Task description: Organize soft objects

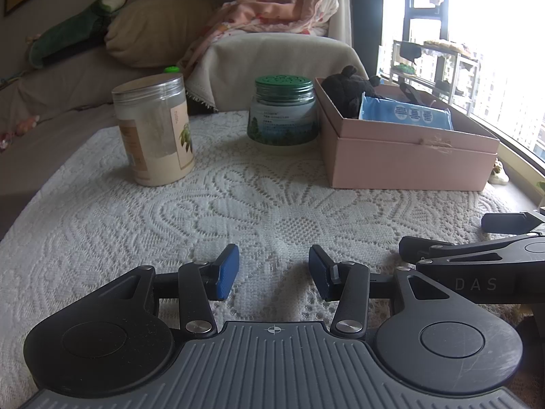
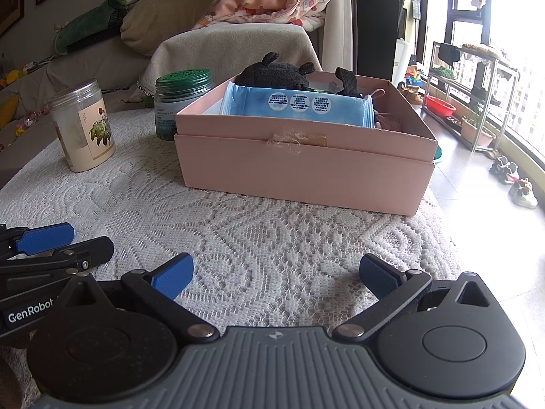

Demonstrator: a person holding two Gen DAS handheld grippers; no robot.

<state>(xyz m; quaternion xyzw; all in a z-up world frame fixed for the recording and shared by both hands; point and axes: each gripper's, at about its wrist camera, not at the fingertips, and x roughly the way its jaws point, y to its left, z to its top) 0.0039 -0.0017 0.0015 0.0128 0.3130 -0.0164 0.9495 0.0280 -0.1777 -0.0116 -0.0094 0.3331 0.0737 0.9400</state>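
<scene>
Progress on the tidying seems far along, as far as can be judged: the soft things that can be seen are already gathered in the pink rectangular cardboard box (image 2: pixel 303 173), which stands on the table covered with a white lace cloth (image 2: pixel 272 238). Inside the box a black knitted plush item (image 2: pixel 272 73) is laid at the far side, and a blue soft plastic pack of wipes (image 2: pixel 296 107) is leaned in front of it. A small pinkish thing is seen at the right end of the box, but what it is cannot be told. No soft object is seen lying loose on the cloth, so little is thought to be left, perhaps only a final check.

Nothing is held by the left tongs (image 1: pixel 273 272); their blue ribbed pads are kept moderately apart, low over the lace. The right tongs (image 2: pixel 276 274) are spread wide and are also empty, pointed toward the front wall of the box.

Beside the box two hard containers are placed: a clear plastic jar with a clear lid and pale powder inside (image 1: pixel 155 129) and a squat glass-like jar with a green perforated lid (image 1: pixel 282 112). The box wall is matte and smooth, with a frayed scrap of tape at its front edge. The lace is bumpy, with an open flower pattern.
</scene>
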